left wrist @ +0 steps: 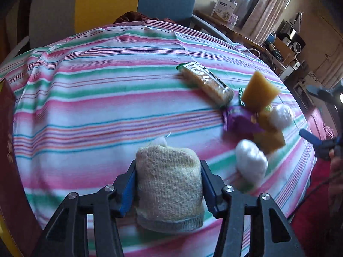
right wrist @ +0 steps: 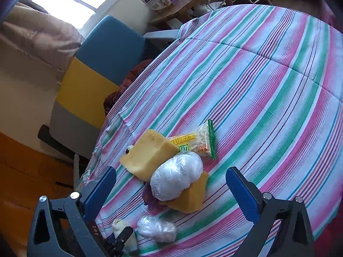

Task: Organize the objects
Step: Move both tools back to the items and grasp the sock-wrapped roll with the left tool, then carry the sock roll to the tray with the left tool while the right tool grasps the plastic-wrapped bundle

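We see the striped tablecloth (left wrist: 90, 98) covering the whole tabletop, with a dark red box (left wrist: 8, 150) at its left edge in the left wrist view. Next in size is the rolled beige sock (left wrist: 169, 184), which our left gripper (left wrist: 169, 182) has between its blue pads, both pressing its sides, low over the cloth. Our right gripper (right wrist: 171, 190) stands wide open over the pile with nothing between its fingers. In the pile, a yellow sponge (right wrist: 148, 152) leans against a white plastic-wrapped bundle (right wrist: 176, 178), which lies on a second, orange sponge (right wrist: 193, 199). A cracker packet (left wrist: 205, 83) lies just beyond them, and a purple wrapper (left wrist: 238, 120) peeks from under the sponges. A smaller clear plastic bundle (right wrist: 156, 229) lies nearest the sock.
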Demonstrator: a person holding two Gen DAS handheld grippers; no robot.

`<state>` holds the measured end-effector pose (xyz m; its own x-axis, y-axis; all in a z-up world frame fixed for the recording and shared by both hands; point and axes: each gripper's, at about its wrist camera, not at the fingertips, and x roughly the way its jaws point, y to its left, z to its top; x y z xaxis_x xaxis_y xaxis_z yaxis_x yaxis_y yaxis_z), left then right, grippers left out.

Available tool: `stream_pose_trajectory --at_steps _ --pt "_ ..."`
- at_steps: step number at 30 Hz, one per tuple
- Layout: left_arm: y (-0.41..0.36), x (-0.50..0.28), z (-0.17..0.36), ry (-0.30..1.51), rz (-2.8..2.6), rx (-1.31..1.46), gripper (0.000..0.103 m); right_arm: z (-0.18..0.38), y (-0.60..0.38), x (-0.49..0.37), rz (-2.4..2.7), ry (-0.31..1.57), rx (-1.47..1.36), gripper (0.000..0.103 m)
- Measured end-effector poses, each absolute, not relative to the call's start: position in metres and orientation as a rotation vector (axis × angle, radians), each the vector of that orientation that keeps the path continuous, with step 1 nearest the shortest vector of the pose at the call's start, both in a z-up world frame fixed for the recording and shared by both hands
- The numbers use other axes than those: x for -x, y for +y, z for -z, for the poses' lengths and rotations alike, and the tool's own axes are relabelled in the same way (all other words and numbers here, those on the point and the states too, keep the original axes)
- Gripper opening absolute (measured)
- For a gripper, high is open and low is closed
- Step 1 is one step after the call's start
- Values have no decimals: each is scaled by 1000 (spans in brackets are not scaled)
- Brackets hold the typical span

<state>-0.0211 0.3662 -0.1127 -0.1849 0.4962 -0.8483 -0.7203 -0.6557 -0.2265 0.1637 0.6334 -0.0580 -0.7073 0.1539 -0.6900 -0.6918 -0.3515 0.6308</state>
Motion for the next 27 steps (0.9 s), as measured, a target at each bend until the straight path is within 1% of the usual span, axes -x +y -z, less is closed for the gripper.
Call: stream_pose_trajectory --at_steps 3,10,20,22,23,24,25,27 --pt "361 14 113 300 -1937 1220 54 61 632 -158 -2086 1316 771 103" --pt "353 15 114 264 -1929 1218 54 68 628 -146 -2074 1203 856 103" --pt "353 11 116 256 -1937 1202 54 79 634 -139 -2038 1183 891 89" --pt "352 11 116 262 -1940 1197 54 82 635 -136 -2038 1196 900 82" --pt "352 10 116 263 -1941 1193 54 83 635 -134 -2043 1189 915 66" --pt "352 10 116 263 -1942 1191 54 84 633 -129 -2063 1170 941 53" --pt "352 10 116 261 -1942 1188 54 82 630 -125 -2089 1143 964 52" --pt "351 10 116 258 -1940 1185 54 73 621 -121 -2120 1029 970 48"
